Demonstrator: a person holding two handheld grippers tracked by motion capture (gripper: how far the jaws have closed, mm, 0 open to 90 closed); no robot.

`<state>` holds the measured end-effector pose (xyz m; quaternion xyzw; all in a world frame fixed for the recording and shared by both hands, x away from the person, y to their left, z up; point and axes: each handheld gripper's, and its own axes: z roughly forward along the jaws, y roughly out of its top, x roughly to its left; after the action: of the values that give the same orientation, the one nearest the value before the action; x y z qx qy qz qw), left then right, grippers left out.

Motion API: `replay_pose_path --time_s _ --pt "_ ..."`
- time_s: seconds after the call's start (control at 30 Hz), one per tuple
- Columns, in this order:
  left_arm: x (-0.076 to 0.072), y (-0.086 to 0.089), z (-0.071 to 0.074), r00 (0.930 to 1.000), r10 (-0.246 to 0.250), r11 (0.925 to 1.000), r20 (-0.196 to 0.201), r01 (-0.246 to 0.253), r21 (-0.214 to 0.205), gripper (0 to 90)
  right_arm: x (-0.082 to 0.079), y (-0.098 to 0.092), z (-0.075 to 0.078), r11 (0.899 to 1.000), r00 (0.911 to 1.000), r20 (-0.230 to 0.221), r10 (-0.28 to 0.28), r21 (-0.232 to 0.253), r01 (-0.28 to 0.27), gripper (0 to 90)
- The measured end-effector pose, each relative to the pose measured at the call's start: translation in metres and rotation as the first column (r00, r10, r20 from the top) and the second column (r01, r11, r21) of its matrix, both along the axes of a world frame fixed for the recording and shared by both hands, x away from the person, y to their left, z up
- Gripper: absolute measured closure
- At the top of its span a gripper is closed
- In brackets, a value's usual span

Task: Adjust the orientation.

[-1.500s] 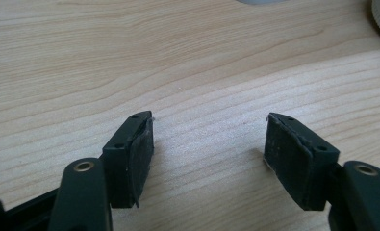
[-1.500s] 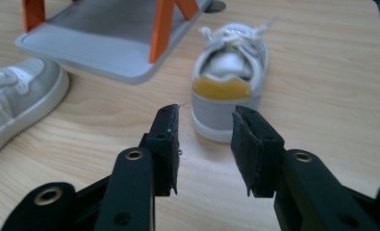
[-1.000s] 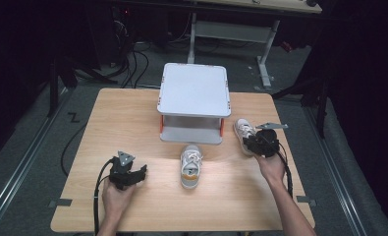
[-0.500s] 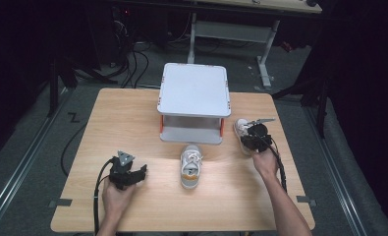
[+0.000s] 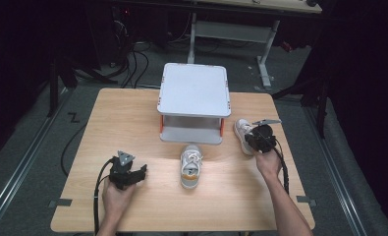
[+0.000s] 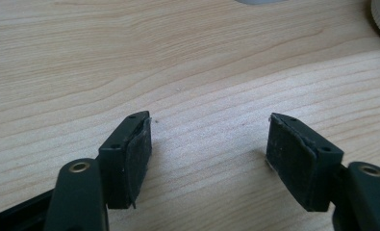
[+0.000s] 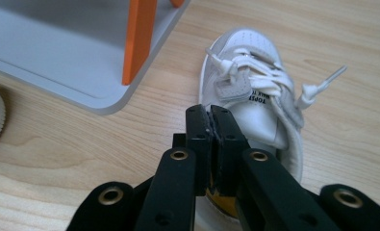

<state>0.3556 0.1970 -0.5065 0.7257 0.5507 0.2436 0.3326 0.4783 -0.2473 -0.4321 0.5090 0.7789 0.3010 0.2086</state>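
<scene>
right gripper (image 7: 211, 113) jaws have just closed, clamped on the white shoe's (image 7: 255, 82) heel collar; left gripper (image 6: 209, 144) jaws apart over bare bench; lift looks next.

One shoe (image 5: 191, 166) before the shelf (image 5: 195, 90), another shoe (image 5: 242, 132) at its right

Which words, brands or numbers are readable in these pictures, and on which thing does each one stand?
"TOPST": black print on the tongue label of the white shoe in front of the right claw; a second line under it is too blurred to read.
Nothing readable on the other shoe or the shelf.
</scene>
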Motion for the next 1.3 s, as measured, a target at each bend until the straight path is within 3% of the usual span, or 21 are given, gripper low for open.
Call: replay_pose_path --time_s 0.43,0.67,0.77,1.07,1.3 --pt "0.000 0.001 0.000 1.0000 0.001 1.0000 -0.001 -0.001 -0.006 32.8 -0.035 -0.003 0.024 0.999 0.9967 0.067 0.047 -0.016 -0.046 88.4" --pt "0.000 0.000 0.000 1.0000 0.001 1.0000 0.000 -0.001 -0.004 32.8 -0.071 0.002 0.038 0.994 0.9868 0.120 0.109 -0.016 -0.108 88.4" --pt "0.000 0.000 0.000 1.0000 0.001 1.0000 0.001 -0.001 -0.003 32.8 -0.079 0.005 0.041 0.992 0.9837 0.126 0.128 -0.016 -0.127 88.4" --pt "0.000 0.000 0.000 1.0000 0.000 1.0000 0.000 0.000 -0.003 32.6 -0.105 0.036 0.042 0.975 0.9680 0.122 0.219 0.003 -0.221 88.4" --pt "0.000 0.000 0.000 1.0000 0.000 1.0000 -0.002 0.000 -0.004 32.6 -0.113 0.067 0.030 0.964 0.9590 0.103 0.264 -0.030 -0.262 88.4"
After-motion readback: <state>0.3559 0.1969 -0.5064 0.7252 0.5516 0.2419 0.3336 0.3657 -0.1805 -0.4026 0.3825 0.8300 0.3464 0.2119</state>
